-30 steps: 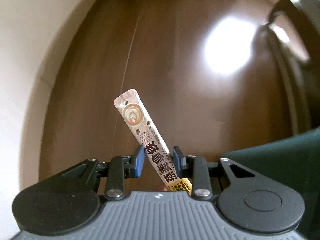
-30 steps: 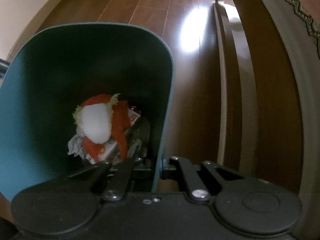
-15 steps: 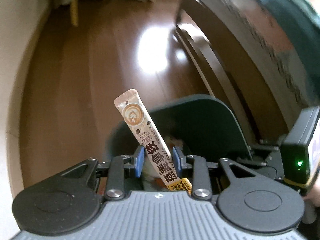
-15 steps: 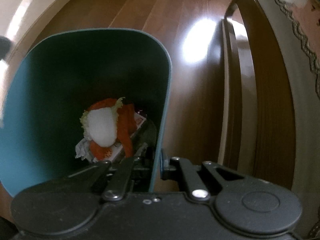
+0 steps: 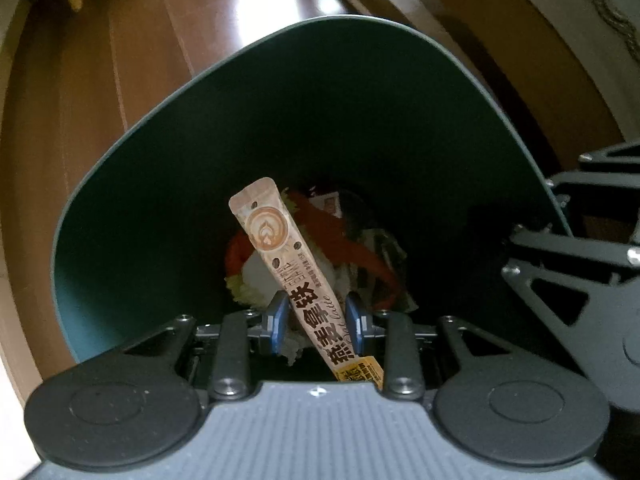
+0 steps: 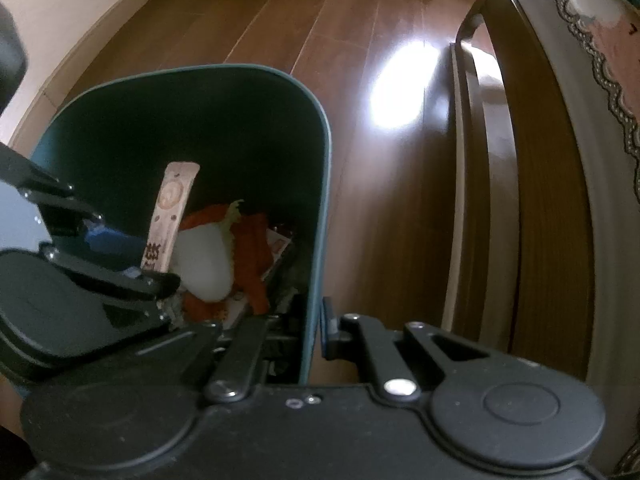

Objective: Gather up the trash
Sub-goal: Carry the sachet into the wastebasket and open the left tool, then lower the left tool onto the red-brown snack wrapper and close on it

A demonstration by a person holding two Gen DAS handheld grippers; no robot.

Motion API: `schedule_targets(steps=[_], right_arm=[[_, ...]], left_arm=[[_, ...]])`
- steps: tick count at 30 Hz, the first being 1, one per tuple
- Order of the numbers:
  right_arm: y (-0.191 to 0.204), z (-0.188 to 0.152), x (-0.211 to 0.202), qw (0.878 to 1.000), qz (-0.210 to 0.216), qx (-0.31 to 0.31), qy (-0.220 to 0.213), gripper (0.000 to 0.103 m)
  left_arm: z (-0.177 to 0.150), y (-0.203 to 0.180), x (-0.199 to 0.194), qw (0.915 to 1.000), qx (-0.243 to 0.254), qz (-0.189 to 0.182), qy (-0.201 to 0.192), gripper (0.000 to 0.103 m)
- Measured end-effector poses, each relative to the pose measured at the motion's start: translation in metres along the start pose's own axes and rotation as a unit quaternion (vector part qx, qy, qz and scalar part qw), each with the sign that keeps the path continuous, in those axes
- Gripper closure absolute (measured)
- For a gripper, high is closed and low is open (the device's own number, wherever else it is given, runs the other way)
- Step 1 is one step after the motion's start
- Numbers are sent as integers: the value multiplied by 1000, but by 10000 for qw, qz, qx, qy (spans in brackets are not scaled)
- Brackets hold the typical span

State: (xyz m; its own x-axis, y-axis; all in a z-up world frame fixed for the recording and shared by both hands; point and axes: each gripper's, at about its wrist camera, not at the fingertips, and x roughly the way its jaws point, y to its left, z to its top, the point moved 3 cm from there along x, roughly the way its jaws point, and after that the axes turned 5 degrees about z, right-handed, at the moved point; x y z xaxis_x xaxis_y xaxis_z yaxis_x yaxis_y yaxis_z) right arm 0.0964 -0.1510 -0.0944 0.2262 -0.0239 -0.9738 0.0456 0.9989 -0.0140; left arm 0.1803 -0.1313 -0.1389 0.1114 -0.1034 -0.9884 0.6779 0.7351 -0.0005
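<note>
A long beige latte sachet (image 5: 292, 276) with black lettering is pinched between the blue pads of my left gripper (image 5: 316, 322), which hangs over the mouth of a dark teal trash bin (image 5: 168, 128). The sachet (image 6: 168, 216) points down into the bin. My right gripper (image 6: 314, 330) is shut on the bin's near right wall (image 6: 316, 240), one finger inside and one outside. At the bin's bottom lie orange peel-like scraps (image 6: 250, 256), a white lump (image 6: 206, 264), crumpled paper and a printed wrapper (image 5: 326, 206).
The bin stands on a brown wooden floor (image 6: 280, 28) with a bright glare patch. A wooden bed frame (image 6: 500, 200) with a patterned cover (image 6: 592, 40) runs along the right. A pale wall and skirting (image 6: 60, 40) lie to the left.
My left gripper has swung with the sachet from over bare floor to above the bin's opening, and it now shows in the right wrist view. The right gripper's hold on the bin wall is unchanged.
</note>
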Motion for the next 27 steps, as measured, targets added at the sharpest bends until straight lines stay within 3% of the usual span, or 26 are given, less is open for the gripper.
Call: schedule_targets(steps=[4,6,8,14,20,23,27], right_arm=[[-2,1,2,10000,14,44,14,98],[-3,2,4,10000,12,66,17,99],[-5,2,6,10000,6,96,20,99],[-15,1,12,9996,-39,277,17,100],[-33,0,22,9984,16,555,93,100],[-41,-2,28,9975,90,680,176,99],[-44,-6,34,9969,67,714,310,97]], left_arm=[[6,1,1,9999,-13,-120,-21,70],[4,5,-6,9997,-57,-214,-91,40],[1,8,-14,9992,-45,-292,-284,32],[-13,33,-60,9964,-33,-411,-745,32],[-36,102,-100,9893,-708,-278,-1248,28],[-49,142,-93,9856,-1134,-79,-1254,27],[-69,177,-55,9846,-1477,60,-937,27]])
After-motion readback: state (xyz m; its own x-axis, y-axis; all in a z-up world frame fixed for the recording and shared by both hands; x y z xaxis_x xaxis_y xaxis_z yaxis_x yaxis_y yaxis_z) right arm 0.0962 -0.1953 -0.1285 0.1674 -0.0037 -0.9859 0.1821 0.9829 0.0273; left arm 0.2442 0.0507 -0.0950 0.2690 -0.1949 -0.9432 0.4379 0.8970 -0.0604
